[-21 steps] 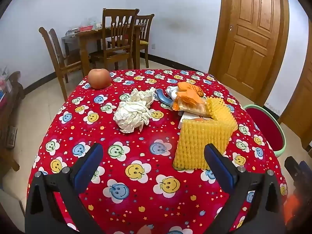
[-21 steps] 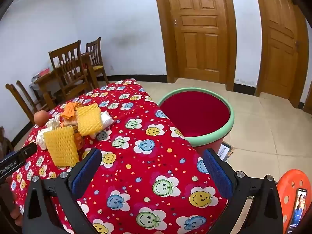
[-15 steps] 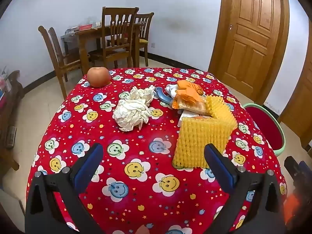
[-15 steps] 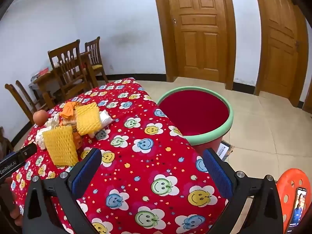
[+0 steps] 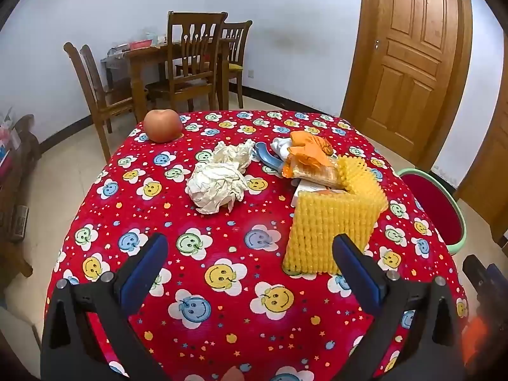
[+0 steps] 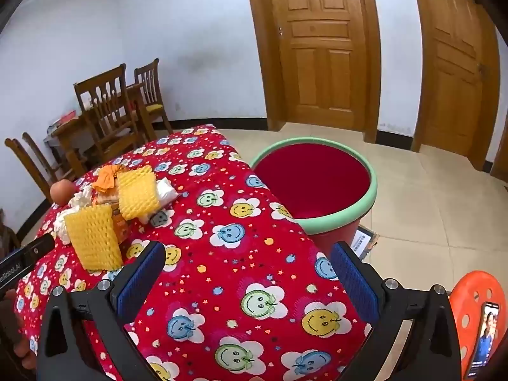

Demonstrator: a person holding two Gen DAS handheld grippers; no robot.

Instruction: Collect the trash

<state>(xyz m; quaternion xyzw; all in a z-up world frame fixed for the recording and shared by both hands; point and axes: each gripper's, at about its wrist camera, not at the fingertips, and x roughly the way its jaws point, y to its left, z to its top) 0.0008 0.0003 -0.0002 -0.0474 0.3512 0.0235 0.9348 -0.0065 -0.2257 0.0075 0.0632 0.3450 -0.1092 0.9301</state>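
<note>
A pile of trash lies on the red smiley-face tablecloth [image 5: 228, 273]: crumpled white paper [image 5: 217, 185], two yellow foam nets [image 5: 327, 228], an orange wrapper [image 5: 309, 155] and a white packet. A red bin with a green rim [image 6: 312, 184] stands on the floor at the table's right side. My left gripper [image 5: 249, 254] is open and empty, above the near table edge, facing the trash. My right gripper [image 6: 247, 263] is open and empty over the table's right part, near the bin. The yellow nets [image 6: 95, 238] show at its left.
An apple [image 5: 161, 125] sits at the table's far left edge. Wooden chairs and a dining table [image 5: 187, 66] stand behind. Two wooden doors [image 6: 320, 50] are in the back wall. An orange stool with a phone [image 6: 482, 324] is at the right.
Both grippers have shifted slightly; the left view has drawn back a little from the trash. Nothing on the table has moved.
</note>
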